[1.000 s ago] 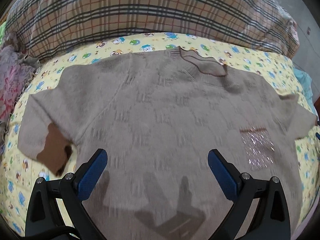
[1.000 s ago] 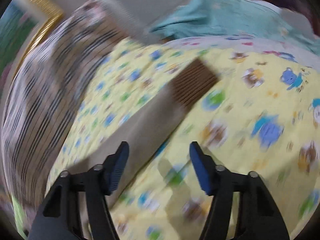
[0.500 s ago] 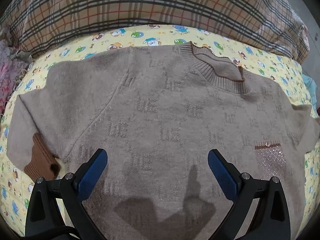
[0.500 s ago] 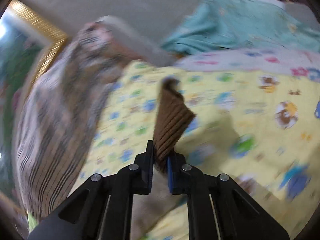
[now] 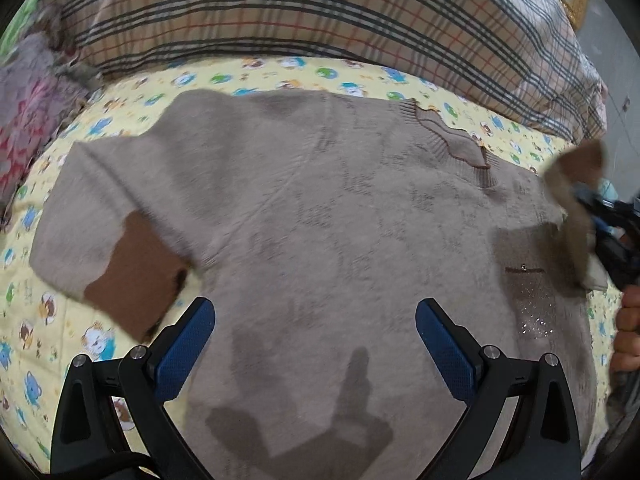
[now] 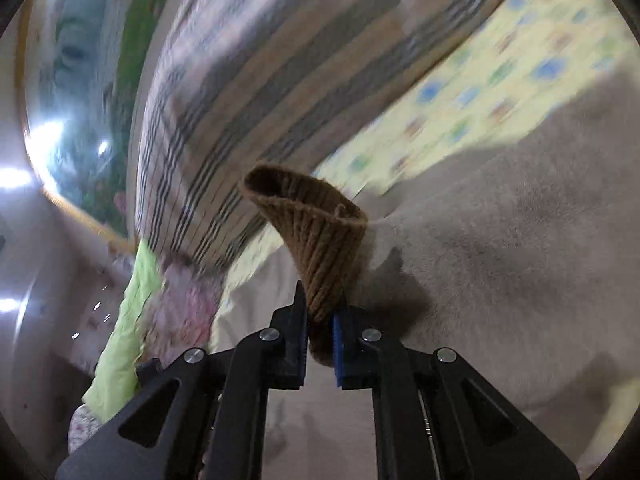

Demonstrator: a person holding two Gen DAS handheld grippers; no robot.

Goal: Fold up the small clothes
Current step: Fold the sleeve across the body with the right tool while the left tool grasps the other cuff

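So the beige knit sweater is lying flat, front up, on a yellow cartoon-print sheet on the bed, collar pointing toward a big plaid pillow at the far side. One sleeve is folded in over the body on the left of the left wrist view, with its brown ribbed cuff showing. There's a little sparkly pocket on the chest.

The left tongs are spread wide with nothing between them, hanging over the lower part of the sweater.

The right tongs are pressed together, pinching the other sleeve's brown cuff, which sticks up past the tips like a little cone. In the left wrist view that sleeve is lifted off the bed at the right edge, above the sweater's side, with the person's fingers just visible below it. The right view is pretty blurry otherwise.
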